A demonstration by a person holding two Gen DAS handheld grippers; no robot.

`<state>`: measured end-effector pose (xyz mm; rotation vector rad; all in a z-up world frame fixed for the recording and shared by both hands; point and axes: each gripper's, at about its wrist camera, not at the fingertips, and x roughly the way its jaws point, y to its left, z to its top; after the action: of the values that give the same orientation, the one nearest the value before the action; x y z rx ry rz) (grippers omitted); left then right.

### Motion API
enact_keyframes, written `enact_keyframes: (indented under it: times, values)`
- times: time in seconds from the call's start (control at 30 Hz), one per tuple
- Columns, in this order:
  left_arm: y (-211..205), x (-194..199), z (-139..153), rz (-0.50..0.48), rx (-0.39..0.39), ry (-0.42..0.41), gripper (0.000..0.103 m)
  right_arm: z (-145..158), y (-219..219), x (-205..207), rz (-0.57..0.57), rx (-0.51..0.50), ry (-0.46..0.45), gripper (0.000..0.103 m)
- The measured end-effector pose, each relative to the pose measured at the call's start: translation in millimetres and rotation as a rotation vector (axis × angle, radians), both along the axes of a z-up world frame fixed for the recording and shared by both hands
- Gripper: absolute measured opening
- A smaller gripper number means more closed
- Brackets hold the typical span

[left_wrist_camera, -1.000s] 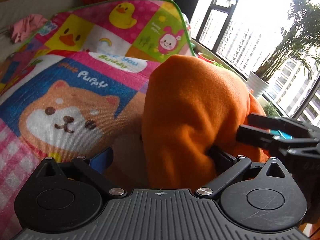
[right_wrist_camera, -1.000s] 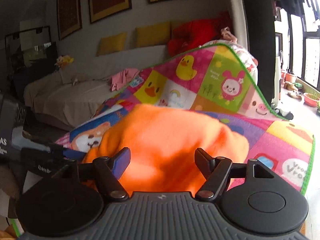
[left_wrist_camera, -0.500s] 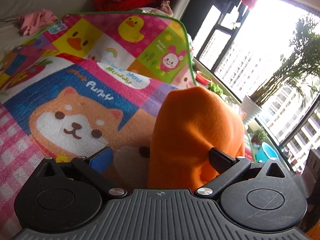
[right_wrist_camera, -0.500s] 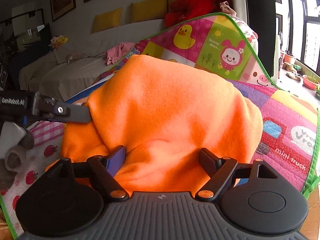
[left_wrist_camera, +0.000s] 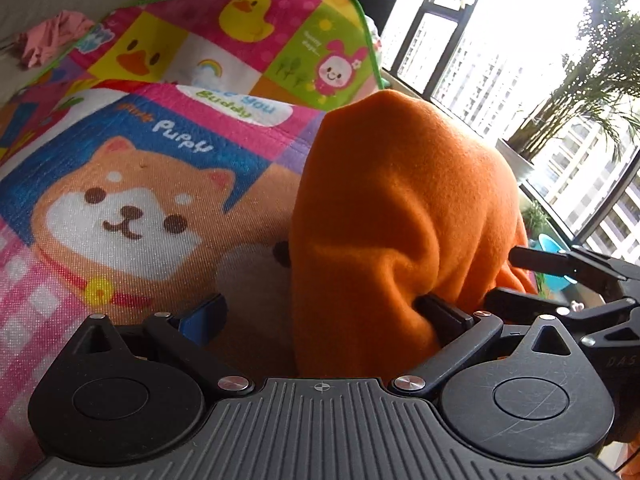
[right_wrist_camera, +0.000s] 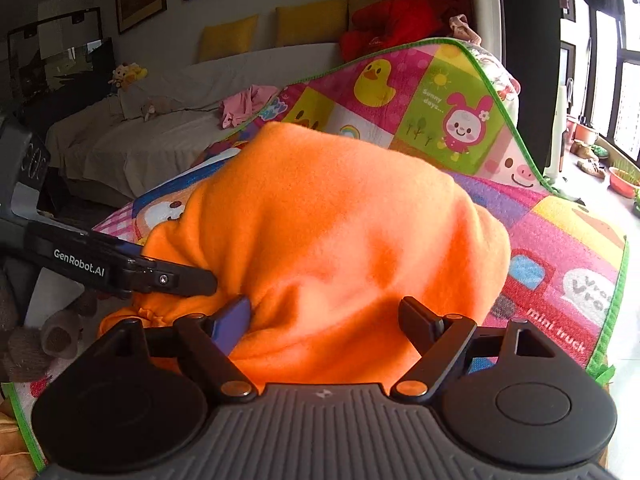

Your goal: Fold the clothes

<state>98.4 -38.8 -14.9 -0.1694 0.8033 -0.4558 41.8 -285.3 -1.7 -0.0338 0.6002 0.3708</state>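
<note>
Between the fingers of the left gripper (left_wrist_camera: 320, 316) the near edge of the orange fleece garment (left_wrist_camera: 400, 208) hangs in a bunched heap, filling the right half of the gap. Right finger (left_wrist_camera: 444, 316) is pressed into a fold of the fleece; left finger, blue-padded, stands apart from the cloth with bare play mat (left_wrist_camera: 132, 184) ahead of it. Jaws wide; nothing pinched between both pads.

Right gripper (right_wrist_camera: 326, 320): jaws also wide apart. The garment (right_wrist_camera: 328, 240) lies heaped across and beyond the whole gap. Blue left pad (right_wrist_camera: 234, 318) touches the fleece edge; the right finger sits against the cloth's lower fold. Cannot tell whether the cloth is carried or merely resting between them; no squeeze is visible.

Left of the right gripper's fingers, a black finger of the other gripper reaches to the garment's side. The mat runs ahead of both sets of fingers and rises over a sofa (right_wrist_camera: 168, 128).
</note>
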Motion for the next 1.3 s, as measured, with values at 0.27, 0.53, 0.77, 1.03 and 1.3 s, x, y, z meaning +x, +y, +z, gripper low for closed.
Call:
enact_keyframes:
  times: [0.27,0.53,0.77,1.03,1.3]
  values:
    - [2,1,-1,0.005,-0.001,-0.003,0.103,34,3,32,-0.037,0.033,-0.122,0.082]
    - [5,0,-2,0.011,0.0,-0.008,0.103,7,33,88,-0.091,-0.096,-0.062,0.088]
    - [4,-3,3,-0.002,-0.019,-0.008,0.103,1,17,71,-0.13,-0.105,-0.036,0.091]
    - [17,-7,40,0.04,-0.063,-0.125,0.103,-9,9,59,-0.163,-0.093,-0.025,0.092]
    - [17,8,14,0.085,0.051,-0.064,0.103,3,3,34,-0.156,-0.082,-0.036,0.092]
